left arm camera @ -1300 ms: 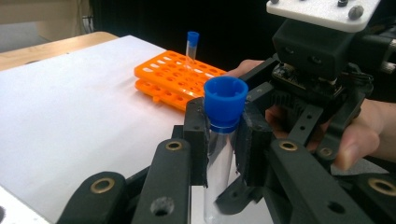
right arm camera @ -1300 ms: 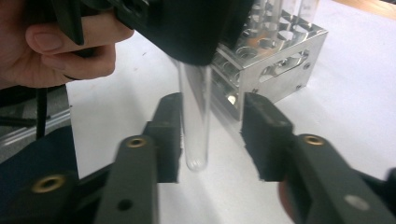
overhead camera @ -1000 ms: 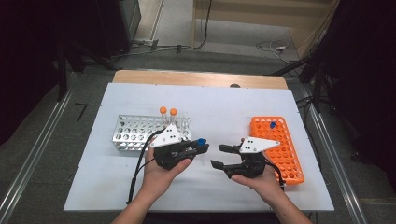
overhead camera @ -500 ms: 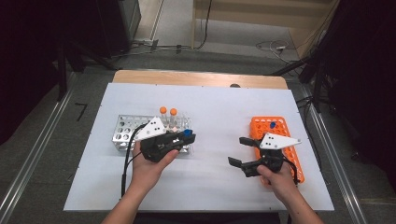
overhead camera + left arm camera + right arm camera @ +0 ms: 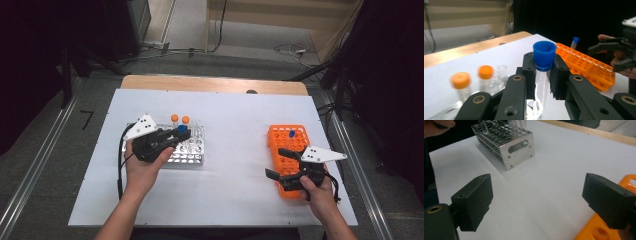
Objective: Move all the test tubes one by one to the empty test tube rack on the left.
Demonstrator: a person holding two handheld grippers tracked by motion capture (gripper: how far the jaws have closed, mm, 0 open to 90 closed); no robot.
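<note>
I am counting two racks on the table: one metal rack (image 5: pixel 192 150) and one orange rack (image 5: pixel 290 145). I am seeing two orange-capped tubes (image 5: pixel 174 119) and two blue-capped tubes (image 5: pixel 544 57), plus two grippers (image 5: pixel 181 134).

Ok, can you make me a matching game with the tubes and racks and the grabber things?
Things:
1. blue-capped tube
2. orange rack
3. metal rack
4. right gripper

States or places:
A. jaws wide apart, nothing between them
B. holds two orange-capped tubes
C. clamped between the left gripper's jaws
D. sits by the person's right hand, with one blue-capped tube standing in it

Pairs: 1-C, 2-D, 3-B, 4-A
</note>
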